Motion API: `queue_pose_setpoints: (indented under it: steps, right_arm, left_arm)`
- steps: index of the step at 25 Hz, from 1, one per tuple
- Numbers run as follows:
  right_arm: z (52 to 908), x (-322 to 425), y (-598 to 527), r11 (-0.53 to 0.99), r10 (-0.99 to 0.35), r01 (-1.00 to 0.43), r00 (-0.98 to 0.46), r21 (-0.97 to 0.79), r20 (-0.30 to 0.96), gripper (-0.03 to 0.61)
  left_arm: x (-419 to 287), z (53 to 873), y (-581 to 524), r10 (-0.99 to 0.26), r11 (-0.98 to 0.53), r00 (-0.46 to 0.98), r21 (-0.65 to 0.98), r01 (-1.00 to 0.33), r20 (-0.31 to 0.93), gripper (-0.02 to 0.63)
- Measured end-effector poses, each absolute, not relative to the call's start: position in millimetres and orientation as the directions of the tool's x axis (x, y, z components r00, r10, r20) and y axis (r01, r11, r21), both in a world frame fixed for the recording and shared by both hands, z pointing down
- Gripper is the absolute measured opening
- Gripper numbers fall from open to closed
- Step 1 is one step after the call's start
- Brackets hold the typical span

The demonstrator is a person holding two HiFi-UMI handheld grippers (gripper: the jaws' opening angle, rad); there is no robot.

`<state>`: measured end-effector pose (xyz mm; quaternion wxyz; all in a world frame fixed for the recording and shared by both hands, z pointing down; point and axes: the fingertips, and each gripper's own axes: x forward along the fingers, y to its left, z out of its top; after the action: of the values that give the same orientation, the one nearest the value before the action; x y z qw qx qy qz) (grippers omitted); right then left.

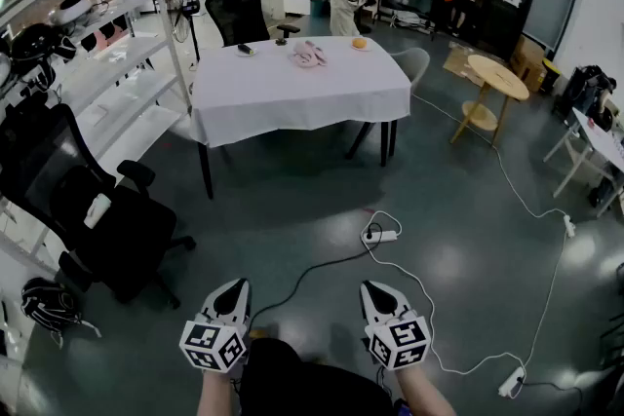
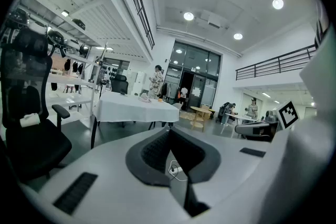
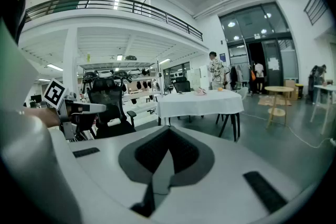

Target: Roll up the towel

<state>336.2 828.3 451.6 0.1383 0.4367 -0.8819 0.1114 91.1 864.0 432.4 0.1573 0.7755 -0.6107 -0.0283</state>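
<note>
My left gripper [image 1: 227, 299] and right gripper [image 1: 379, 299] are closed tight – empty – far from the pink towel [image 1: 308, 54].

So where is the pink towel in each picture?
Head view: upper middle, the pink towel lies on the white table.
Left gripper view: tiny, left of middle, on that table.
Right gripper view: right of middle, on that table.
Shared landmark: the white table.

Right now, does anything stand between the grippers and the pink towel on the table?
Nothing upright. The left gripper and right gripper are far from the pink towel on the white-clothed table. Between them lies floor with a power strip and cable; the black office chair sits off left.
</note>
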Motion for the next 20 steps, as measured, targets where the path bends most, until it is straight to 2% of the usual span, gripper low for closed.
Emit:
queue_pose_setpoints:
  steps: [18, 19, 20]
  right_arm:
    - [452, 345, 852, 0.61, -0.733, -0.786, -0.607, -0.099, 0.308, 0.005]
    - [452, 347, 853, 0.607, -0.734, -0.787, -0.608, -0.106, 0.303, 0.002]
    - [452, 348, 854, 0.608, -0.734, -0.786, -0.61, -0.112, 0.299, 0.012]
  left_arm:
    - [111, 435, 895, -0.962, -0.176, 0.226, 0.287, -0.942, 0.15, 0.014]
    - [112, 436, 896, -0.962, -0.178, 0.23, 0.301, -0.937, 0.148, 0.027]
    - [113, 437, 898, -0.96, -0.184, 0.24, 0.316, -0.931, 0.146, 0.105]
